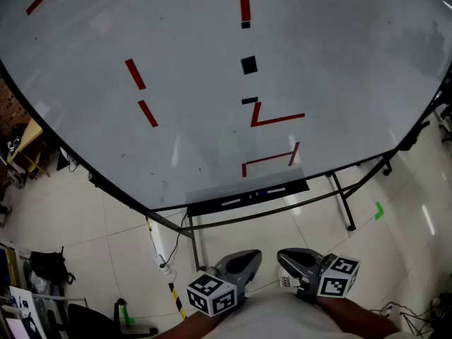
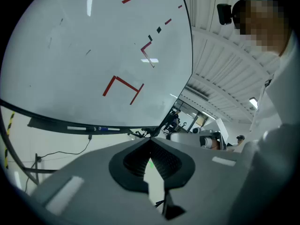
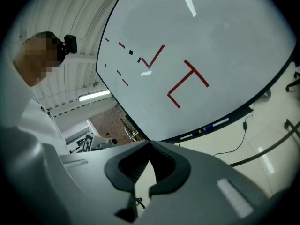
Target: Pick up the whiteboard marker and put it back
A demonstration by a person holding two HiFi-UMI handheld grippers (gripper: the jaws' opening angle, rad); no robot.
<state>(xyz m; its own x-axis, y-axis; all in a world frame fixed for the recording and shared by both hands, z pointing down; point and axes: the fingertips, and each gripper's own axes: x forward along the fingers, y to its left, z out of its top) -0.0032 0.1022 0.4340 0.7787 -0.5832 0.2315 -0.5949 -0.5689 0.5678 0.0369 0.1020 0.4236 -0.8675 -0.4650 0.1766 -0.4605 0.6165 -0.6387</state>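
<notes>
A: Where is the whiteboard marker [image 1: 260,193]?

B: It lies in the black tray [image 1: 201,207] along the lower edge of the whiteboard [image 1: 205,41], just below the centre of the head view. It is the dark one with a blue part. A pale marker [image 1: 231,202] lies to its left in the same tray, and another to its right.

A: And the claws?

B: Both are at the bottom centre of the head view, well apart from the tray. They sit side by side, tips pointing up the frame towards the board.

A: Is either one gripping anything?

B: No. The left claw [image 2: 150,142] has its jaws closed, tips touching, with nothing between them. The right claw [image 3: 150,143] is the same, tips together and empty.

A: What is on the board?

B: Red lines [image 1: 272,157] form two angled shapes just above the tray, with shorter red strokes at the upper left. Small black squares [image 1: 248,65] sit in the upper centre.

A: And below it?

B: A pale tiled floor [image 1: 85,217], with the dark legs of the stand [image 1: 344,205] to the right of centre.
</notes>
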